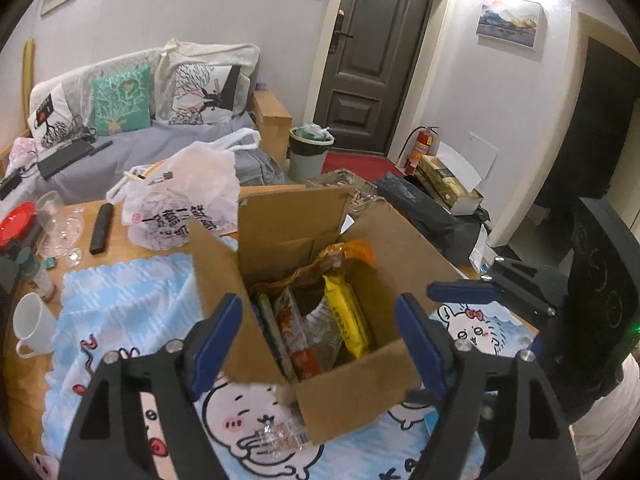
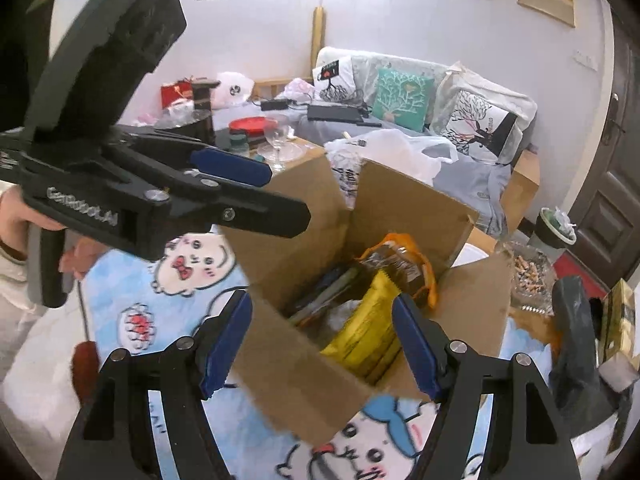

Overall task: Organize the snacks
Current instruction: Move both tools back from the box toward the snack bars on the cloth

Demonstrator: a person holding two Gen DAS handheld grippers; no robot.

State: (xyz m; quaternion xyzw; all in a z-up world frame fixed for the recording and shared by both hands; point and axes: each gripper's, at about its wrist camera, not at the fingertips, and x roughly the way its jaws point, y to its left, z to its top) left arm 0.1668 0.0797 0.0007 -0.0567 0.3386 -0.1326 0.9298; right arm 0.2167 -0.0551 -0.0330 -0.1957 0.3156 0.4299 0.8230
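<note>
An open cardboard box stands on a blue cartoon cloth. It holds several snack packs: a yellow pack, a red-orange pack and an orange-brown bag. The box and yellow pack also show in the right wrist view. My left gripper is open and empty, its fingers either side of the box's near corner. My right gripper is open and empty above the box's near edge. A clear wrapped snack lies on the cloth by the box.
A white plastic bag, a black remote, glasses and a white mug sit on the table to the left. An ashtray and black bag lie right of the box. A sofa stands behind.
</note>
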